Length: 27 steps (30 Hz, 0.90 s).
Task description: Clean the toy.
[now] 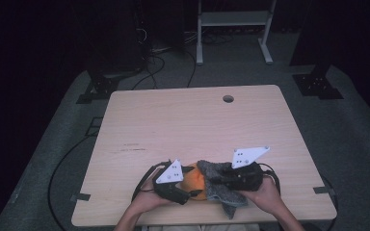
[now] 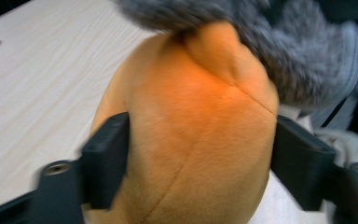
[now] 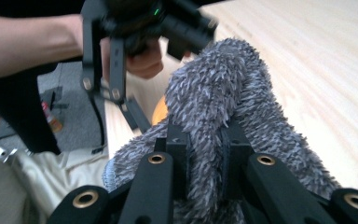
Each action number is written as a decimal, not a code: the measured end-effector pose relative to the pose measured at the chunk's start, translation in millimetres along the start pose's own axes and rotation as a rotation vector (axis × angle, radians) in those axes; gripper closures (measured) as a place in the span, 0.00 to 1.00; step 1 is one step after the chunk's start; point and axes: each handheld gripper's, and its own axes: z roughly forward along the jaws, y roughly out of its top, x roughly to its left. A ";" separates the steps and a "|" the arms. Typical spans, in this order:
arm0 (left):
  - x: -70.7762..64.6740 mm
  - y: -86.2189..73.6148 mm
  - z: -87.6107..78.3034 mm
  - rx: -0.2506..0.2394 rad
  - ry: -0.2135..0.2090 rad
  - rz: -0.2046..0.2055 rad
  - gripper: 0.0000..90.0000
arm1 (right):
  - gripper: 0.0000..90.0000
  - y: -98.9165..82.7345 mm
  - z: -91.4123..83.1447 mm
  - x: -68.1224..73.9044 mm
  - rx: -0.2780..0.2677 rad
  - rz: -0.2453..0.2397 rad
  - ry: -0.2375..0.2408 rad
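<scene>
We are working at the near edge of the table [image 1: 192,115], a little toward its near right corner, where an orange plush ball [image 1: 196,185] lies half covered by a shaggy grey cloth [image 1: 217,185]. Our right gripper [image 3: 204,154] has its jaws pressed together on a bunched fold of the cloth, the grey pile squeezed between the two black pads, and it holds that fold lifted above the ball. Our left gripper [image 2: 200,158] sits on the other side; its jaws stand either side of the ball, the left pad against the plush and the right one at its flank, so we judge the ball loosely cradled between spread jaws and not truly clamped, though the blur keeps us from being sure of the right-hand contact. In the left gripper view the cloth drapes over the top and far side of the ball while the near face of orange plush is bare. We judge the work to be midway: the two things are gathered together and the cloth is in a firm hold, but one is neither fully wrapped in nor fully freed from the other. What is left, as we read it, is to draw the cloth clear of or over the bare orange side and set the pair down.
</scene>
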 end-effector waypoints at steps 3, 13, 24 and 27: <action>-1.0 1.2 4.6 0.003 0.009 0.010 0.20 | 0.85 1.5 -6.1 4.9 0.014 -0.007 0.010; -2.9 1.3 -2.2 0.003 0.021 0.036 0.32 | 0.86 -1.3 -8.3 -18.4 0.019 0.046 -0.016; -4.0 9.0 -0.1 -0.024 0.167 0.025 0.46 | 0.85 7.6 -12.1 -11.3 -0.070 0.024 0.009; -2.8 9.8 -3.6 -0.005 0.295 0.036 0.47 | 0.85 2.6 -9.1 -20.0 -0.023 0.047 -0.055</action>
